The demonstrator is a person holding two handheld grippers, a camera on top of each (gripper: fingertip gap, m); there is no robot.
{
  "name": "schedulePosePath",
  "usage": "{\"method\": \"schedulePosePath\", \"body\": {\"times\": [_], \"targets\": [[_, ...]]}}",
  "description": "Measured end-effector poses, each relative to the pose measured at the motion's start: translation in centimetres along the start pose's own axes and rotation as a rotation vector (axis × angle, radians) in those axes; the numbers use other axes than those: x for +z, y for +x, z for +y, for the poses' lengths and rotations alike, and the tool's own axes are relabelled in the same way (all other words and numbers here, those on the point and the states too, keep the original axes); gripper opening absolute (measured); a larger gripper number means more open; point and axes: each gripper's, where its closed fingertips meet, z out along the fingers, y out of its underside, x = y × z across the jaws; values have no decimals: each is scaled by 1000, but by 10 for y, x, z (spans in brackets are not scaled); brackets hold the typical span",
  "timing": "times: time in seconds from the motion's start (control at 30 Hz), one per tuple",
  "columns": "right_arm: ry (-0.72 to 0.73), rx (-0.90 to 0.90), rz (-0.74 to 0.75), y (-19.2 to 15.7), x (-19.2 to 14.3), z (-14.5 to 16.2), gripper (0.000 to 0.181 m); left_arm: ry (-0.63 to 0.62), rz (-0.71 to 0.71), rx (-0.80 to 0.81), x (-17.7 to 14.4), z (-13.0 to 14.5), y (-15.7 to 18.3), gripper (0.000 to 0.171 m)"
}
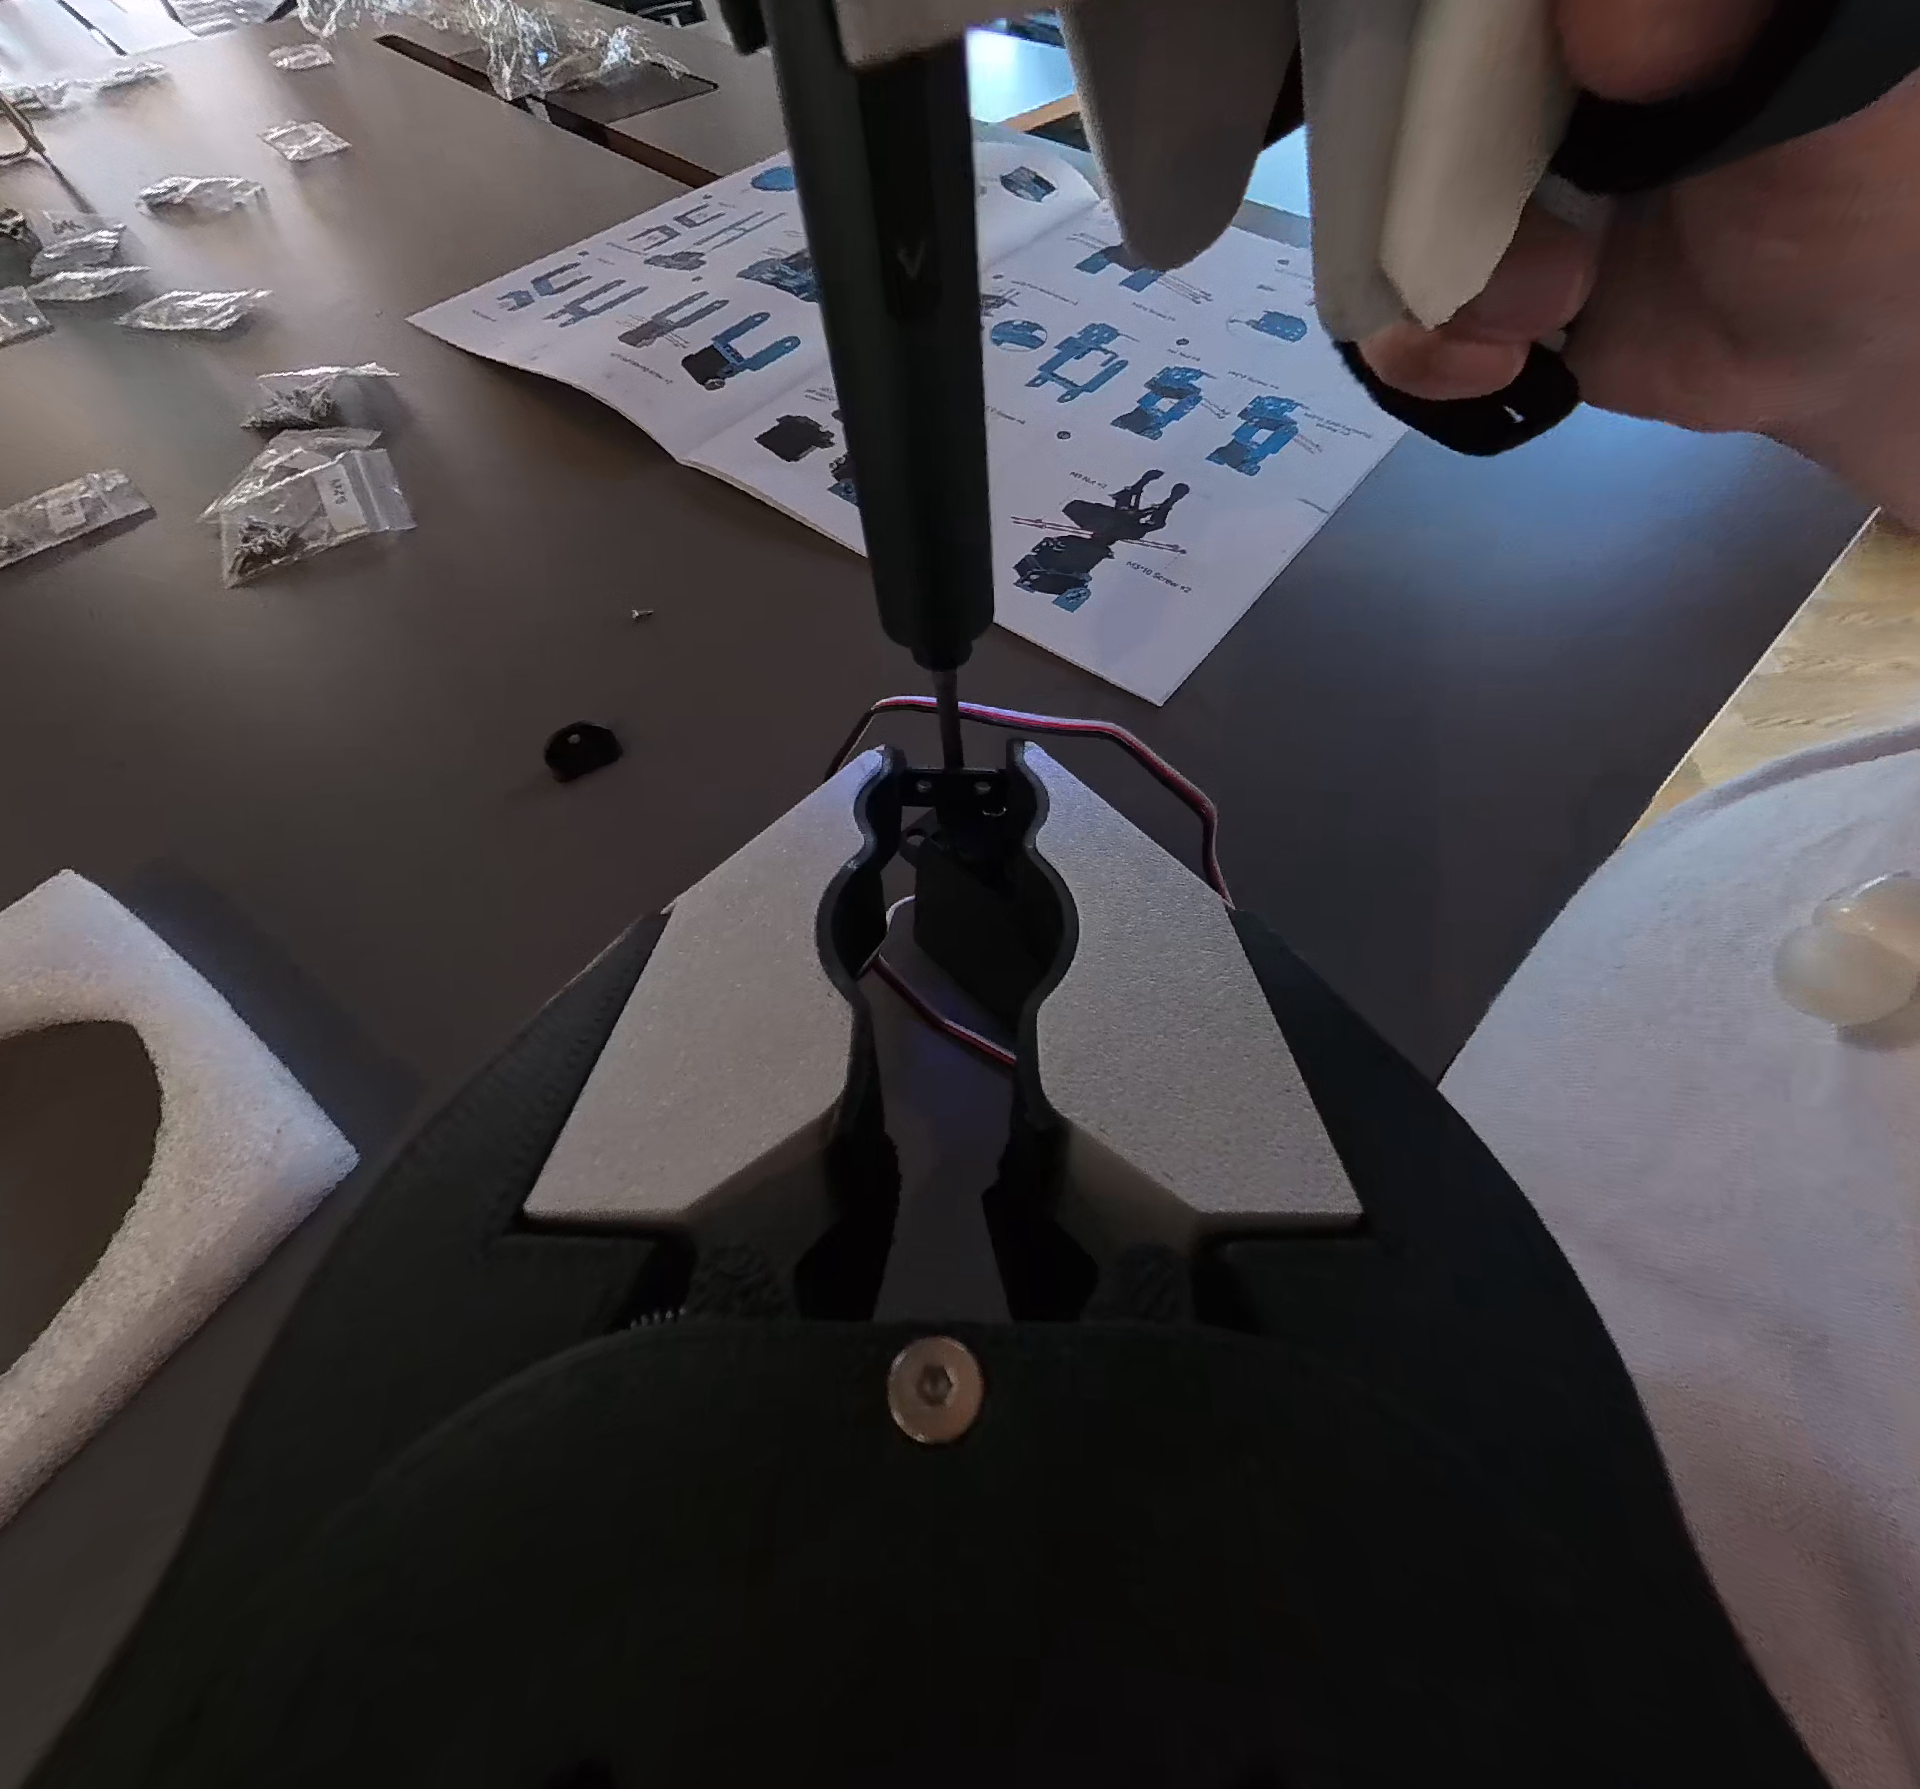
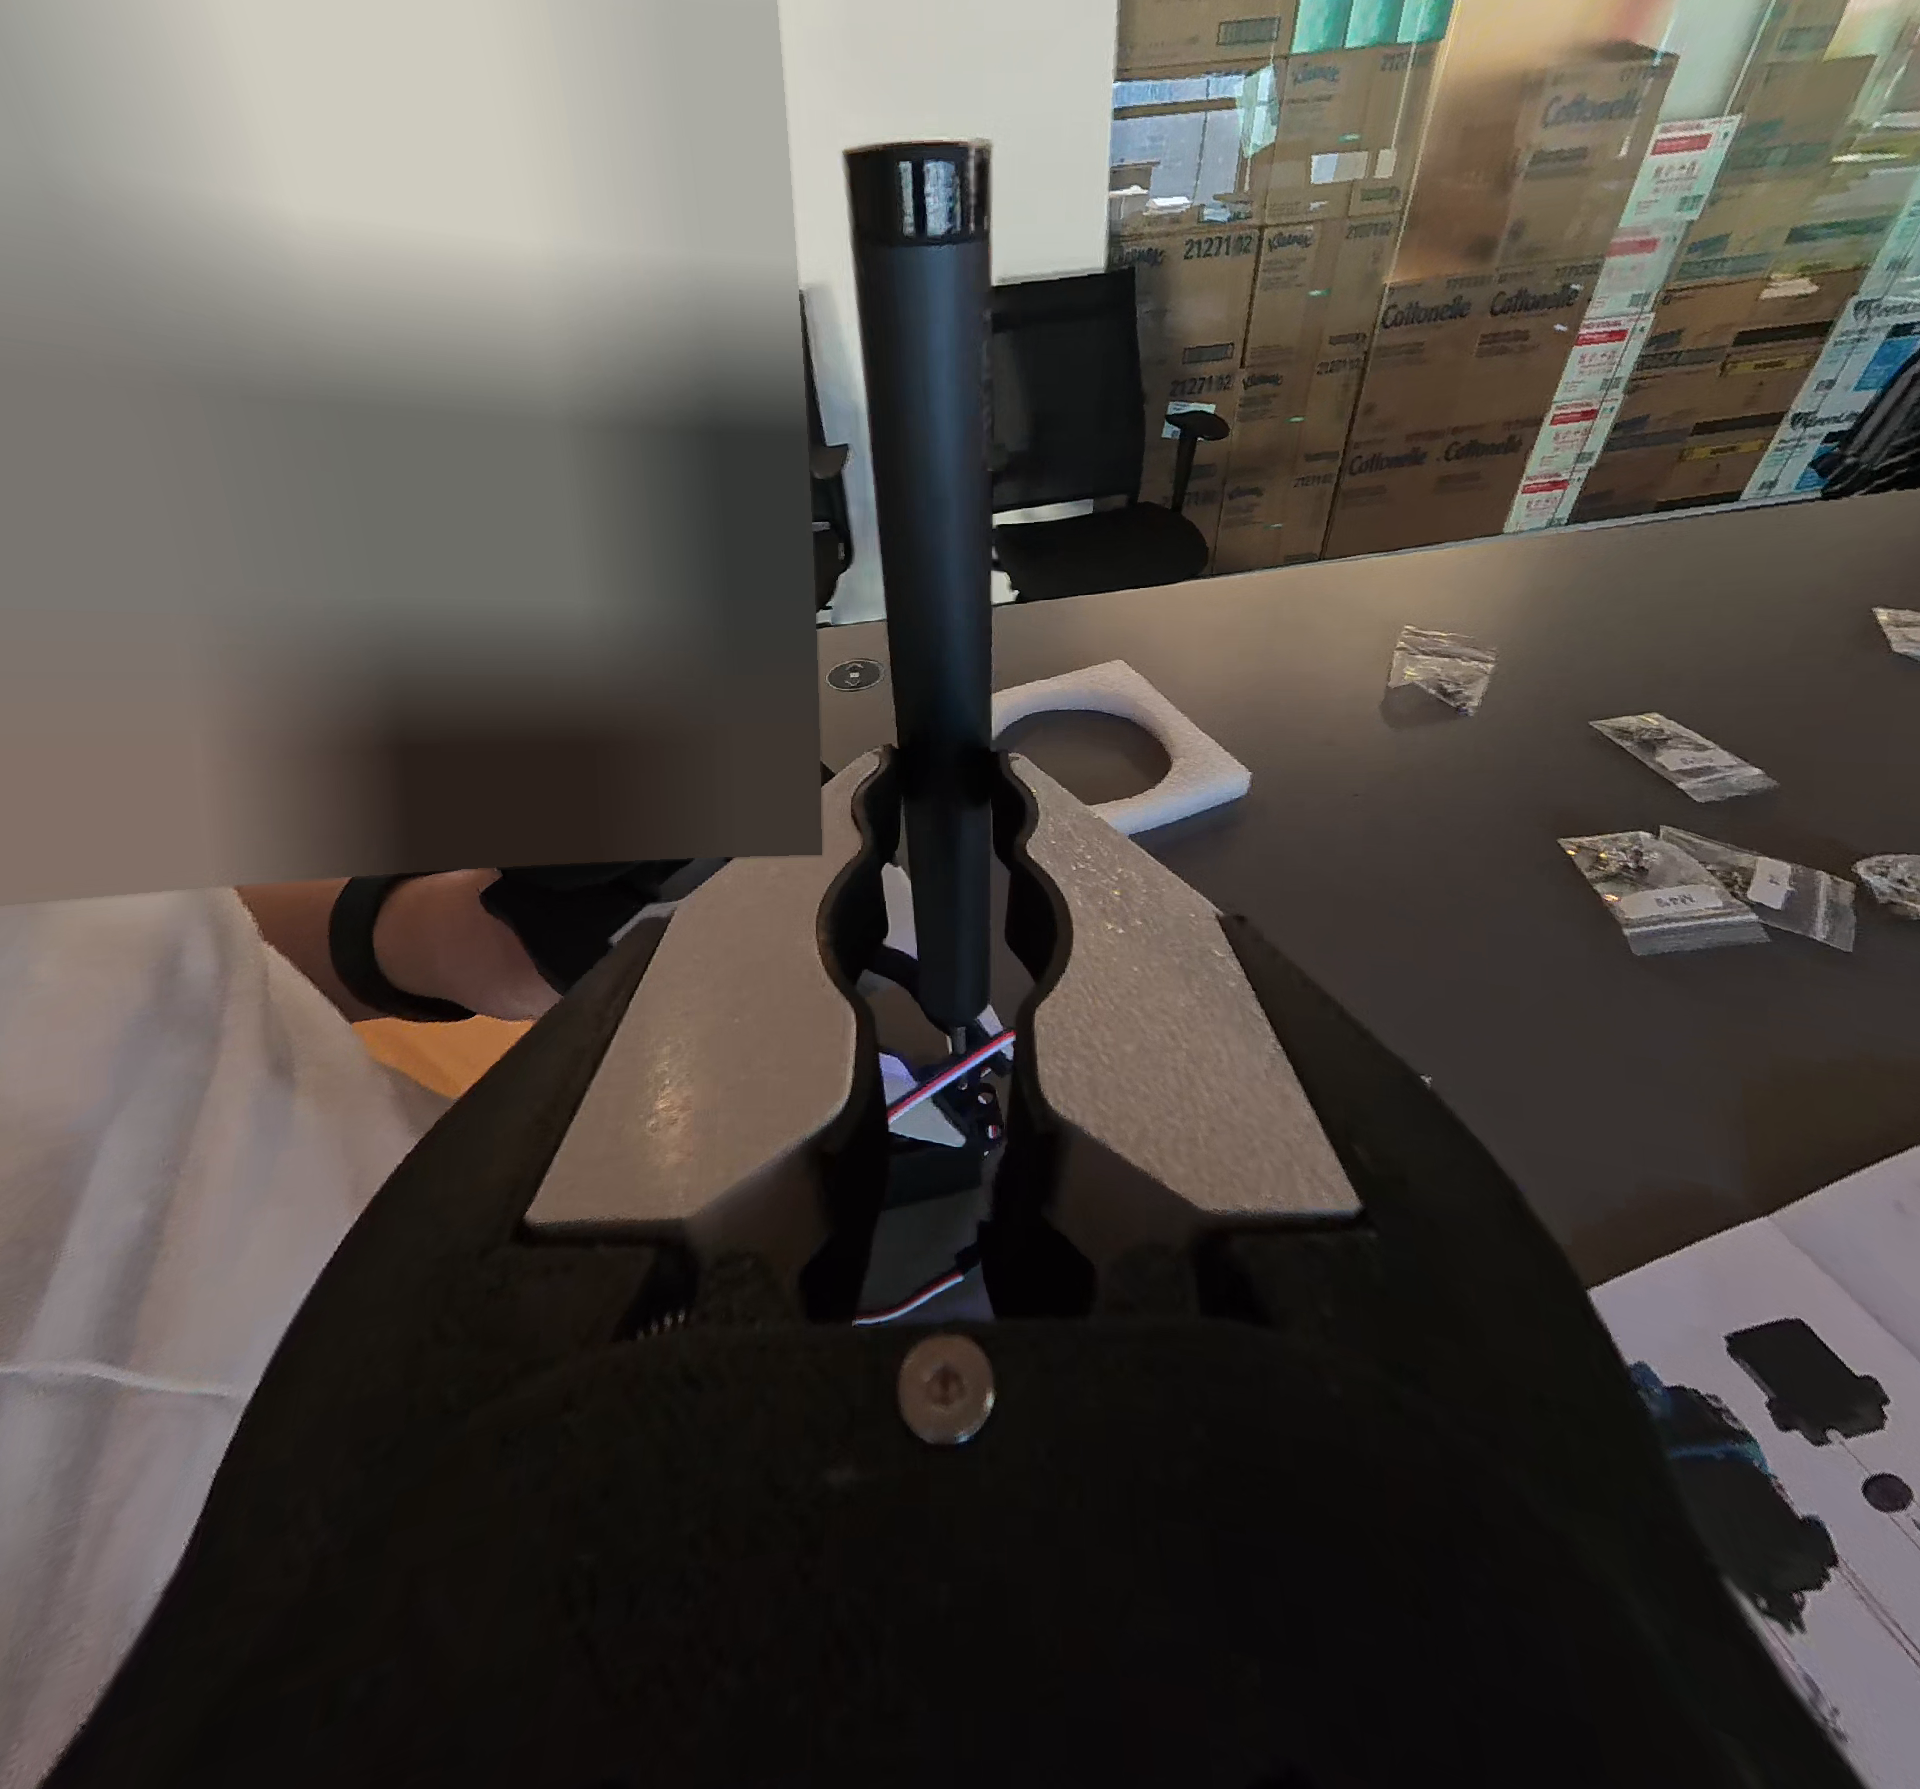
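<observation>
Left gripper [image 1: 951, 783] clamped on servo; right gripper [image 2: 940, 783] clamped on screwdriver.

Fingers of both closed tight. Small black servo [image 1: 961, 892] held above the surface [image 1: 416, 804], mostly hidden between fingers. Screwdriver [image 2: 930, 513] long axis near vertical, bit down, touching the servo's bracket. Printed instruction sheet [image 1: 1039, 451], labelled parts bags [image 1: 312, 503] and writing on the cardboard boxes [image 2: 1455, 337] not transcribed.

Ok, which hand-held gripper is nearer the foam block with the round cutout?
Left. The left hand-held gripper, shut on the servo, sits just beside the foam block. The right hand-held gripper, shut on the screwdriver, is above the servo, farther off.
</observation>
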Motion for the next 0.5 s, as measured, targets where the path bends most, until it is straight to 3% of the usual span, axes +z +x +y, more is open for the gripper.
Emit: {"method": "schedulePosePath", "body": {"times": [0.5], "targets": [[7,-191,193,-10,-4,-2,15,-14,-51,12,1,0,-1,18]]}}
